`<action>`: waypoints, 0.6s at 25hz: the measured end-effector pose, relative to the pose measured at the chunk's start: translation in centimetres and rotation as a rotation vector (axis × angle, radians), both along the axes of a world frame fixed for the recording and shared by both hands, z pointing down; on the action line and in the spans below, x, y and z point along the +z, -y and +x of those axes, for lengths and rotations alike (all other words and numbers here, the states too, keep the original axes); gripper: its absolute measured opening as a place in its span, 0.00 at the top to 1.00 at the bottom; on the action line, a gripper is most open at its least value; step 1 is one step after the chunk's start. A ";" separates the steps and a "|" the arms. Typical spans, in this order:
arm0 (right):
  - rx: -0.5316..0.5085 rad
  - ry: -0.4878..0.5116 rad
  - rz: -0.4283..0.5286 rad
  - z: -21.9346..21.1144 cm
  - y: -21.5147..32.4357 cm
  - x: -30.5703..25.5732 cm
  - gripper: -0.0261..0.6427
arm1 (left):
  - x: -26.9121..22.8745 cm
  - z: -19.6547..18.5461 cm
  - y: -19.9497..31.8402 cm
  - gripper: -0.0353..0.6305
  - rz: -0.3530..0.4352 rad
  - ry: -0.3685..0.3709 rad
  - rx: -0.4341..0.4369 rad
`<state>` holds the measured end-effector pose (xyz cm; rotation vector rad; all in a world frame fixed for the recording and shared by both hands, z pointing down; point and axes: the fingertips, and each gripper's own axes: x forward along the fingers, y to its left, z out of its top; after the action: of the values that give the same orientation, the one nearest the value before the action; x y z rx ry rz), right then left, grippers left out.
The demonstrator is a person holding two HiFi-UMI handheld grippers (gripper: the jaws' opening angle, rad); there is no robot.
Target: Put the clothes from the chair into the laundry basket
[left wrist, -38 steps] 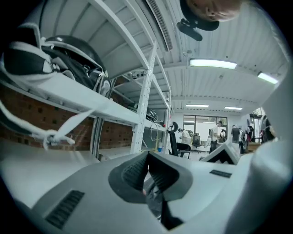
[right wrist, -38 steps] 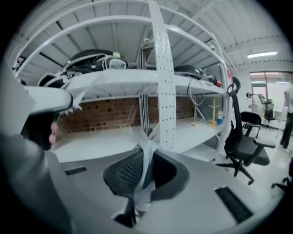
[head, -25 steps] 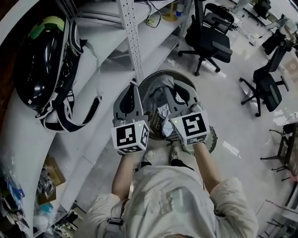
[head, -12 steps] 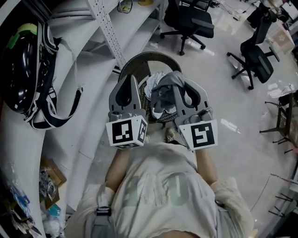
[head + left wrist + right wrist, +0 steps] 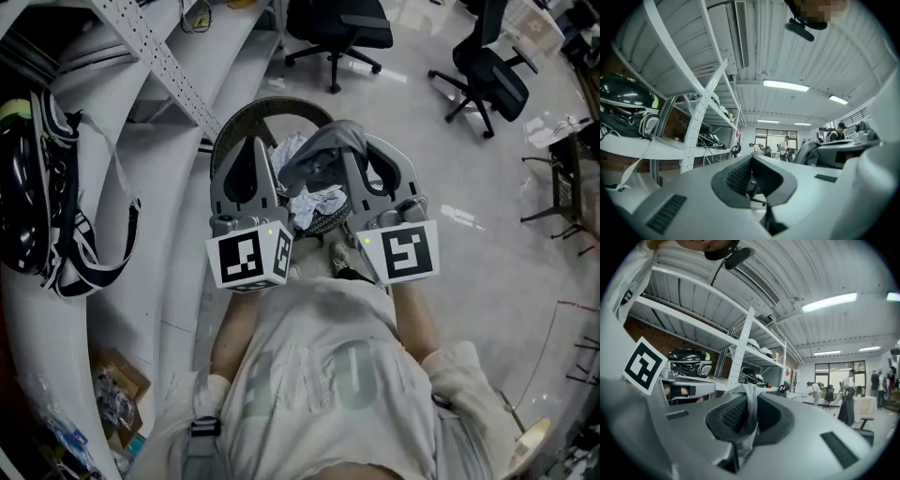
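In the head view my right gripper [image 5: 361, 155] is shut on a grey garment [image 5: 319, 159], which drapes leftward from its tip above a round dark mesh laundry basket [image 5: 246, 114]. Crumpled white clothes [image 5: 314, 202] lie inside the basket under the garment. The right gripper view shows the grey cloth [image 5: 750, 413] pinched between the dark pads of that gripper [image 5: 749, 397]. My left gripper [image 5: 251, 145] hovers beside it over the basket's left part. Its jaws are shut with nothing between them [image 5: 751, 159]. The chair the clothes came from cannot be told apart.
A white metal shelf rack [image 5: 141, 56] runs along the left, with a black helmet and straps [image 5: 19, 187] on it. Black office chairs [image 5: 337, 23] [image 5: 487, 70] stand on the grey floor beyond. The person's shoes [image 5: 339, 258] stand just behind the basket.
Both grippers have swung together across the basket, the right one still holding the grey garment. The head has turned, so shelf and helmet slid left. White clothes now show beneath the garment.
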<state>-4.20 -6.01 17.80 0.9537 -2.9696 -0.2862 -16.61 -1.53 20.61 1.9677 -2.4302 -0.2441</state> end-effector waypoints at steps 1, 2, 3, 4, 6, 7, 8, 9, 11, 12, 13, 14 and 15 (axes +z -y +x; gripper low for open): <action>0.033 0.000 0.002 1.0 0.7 0.0 0.91 | 0.1 0.6 0.6 0.92 -0.001 0.000 0.020; 0.063 0.000 -0.006 2.1 1.4 0.2 0.91 | 0.2 1.3 1.3 0.92 -0.001 -0.002 0.042; 0.087 -0.001 -0.022 3.3 2.0 0.6 0.91 | 0.4 2.2 1.9 0.92 -0.002 -0.007 0.067; 0.107 0.000 -0.040 4.4 2.5 1.0 0.91 | 0.6 3.1 2.7 0.92 -0.004 -0.013 0.094; 0.141 0.005 -0.071 6.9 3.3 1.8 0.91 | 1.1 5.4 4.1 0.92 -0.010 -0.022 0.159; 0.161 0.001 -0.082 8.3 3.6 2.2 0.91 | 1.5 6.8 4.9 0.92 -0.014 -0.023 0.193; 0.189 -0.009 -0.093 9.7 3.9 2.8 0.91 | 1.9 8.2 5.6 0.92 -0.021 -0.025 0.228; 0.222 -0.018 -0.108 11.3 4.4 3.5 0.91 | 2.2 9.5 6.4 0.92 -0.028 -0.029 0.261; 0.279 -0.022 -0.154 14.2 5.4 5.3 0.91 | 2.9 11.9 7.9 0.92 -0.043 -0.038 0.316; 0.293 -0.020 -0.180 15.5 6.0 6.3 0.91 | 3.2 13.1 8.6 0.92 -0.048 -0.042 0.339; 0.302 -0.014 -0.206 16.8 6.4 7.4 0.91 | 3.4 14.3 9.3 0.92 -0.052 -0.044 0.361; 0.310 -0.004 -0.233 18.1 6.9 8.3 0.91 | 3.6 15.5 10.0 0.92 -0.056 -0.045 0.383; 0.321 0.008 -0.259 19.4 7.3 9.3 0.91 | 3.9 16.7 10.6 0.92 -0.062 -0.045 0.406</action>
<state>15.22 -13.27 27.12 1.3636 -2.7061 0.1052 0.10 -12.13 24.54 2.3328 -1.9264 -0.1989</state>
